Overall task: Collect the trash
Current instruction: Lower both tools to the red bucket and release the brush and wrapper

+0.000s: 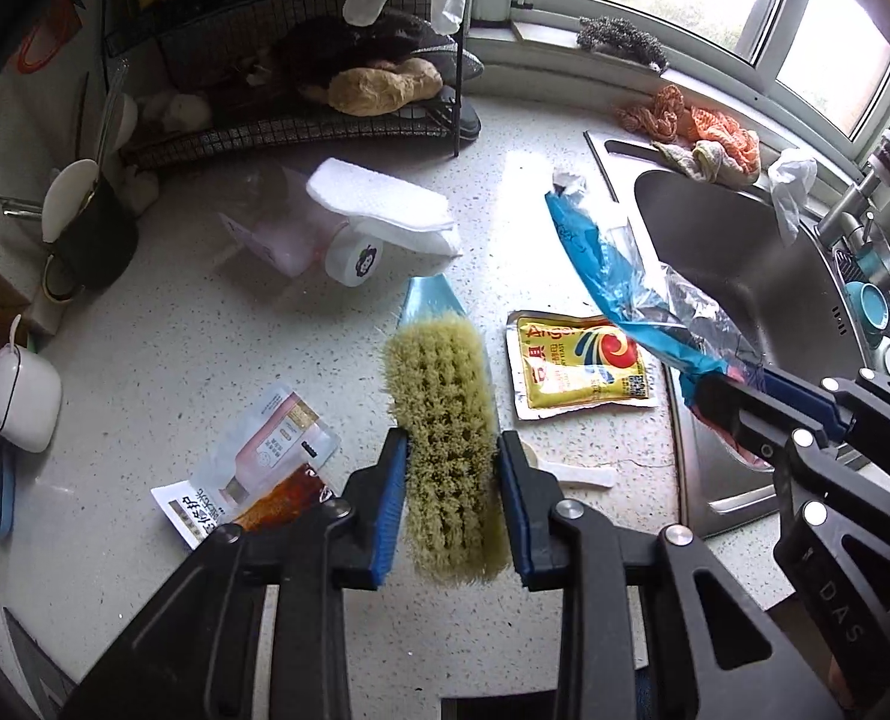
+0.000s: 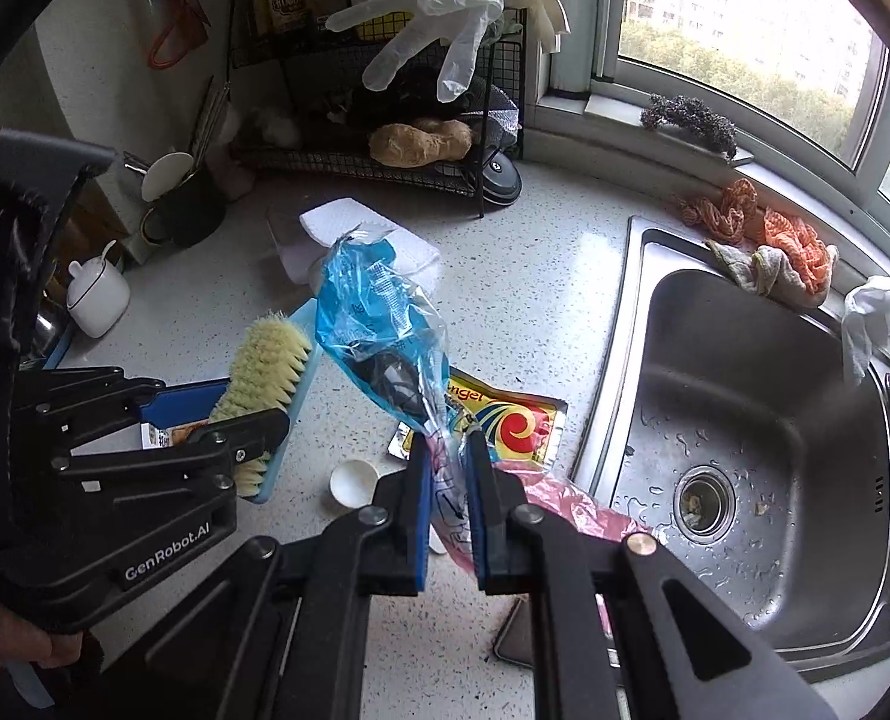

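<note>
Above the speckled bench [image 1: 144, 324], the left hand-held gripper [image 1: 452, 450] is clamped on a scrubbing brush [image 1: 441, 414], its blue pads pressing the yellowish bristles from both sides, and the brush's light-blue back points away toward the rear of the bench. To its right, the right hand-held gripper [image 2: 446, 450] is closed tight on a crumpled blue plastic bag [image 2: 372, 312], which stands up from the pads and leans toward the far wall; a pink bit of the same plastic hangs out on the near side. Directly below and just beyond the bag lies a yellow yeast packet [image 2: 505, 420] flat on the bench, close to the edge of the steel sink [image 2: 745, 420]. A white bottle cap [image 2: 351, 480] lies near the packet. Further left on the bench are a face-mask sachet [image 1: 270, 444] and a folded white cloth [image 1: 378, 204].
</note>
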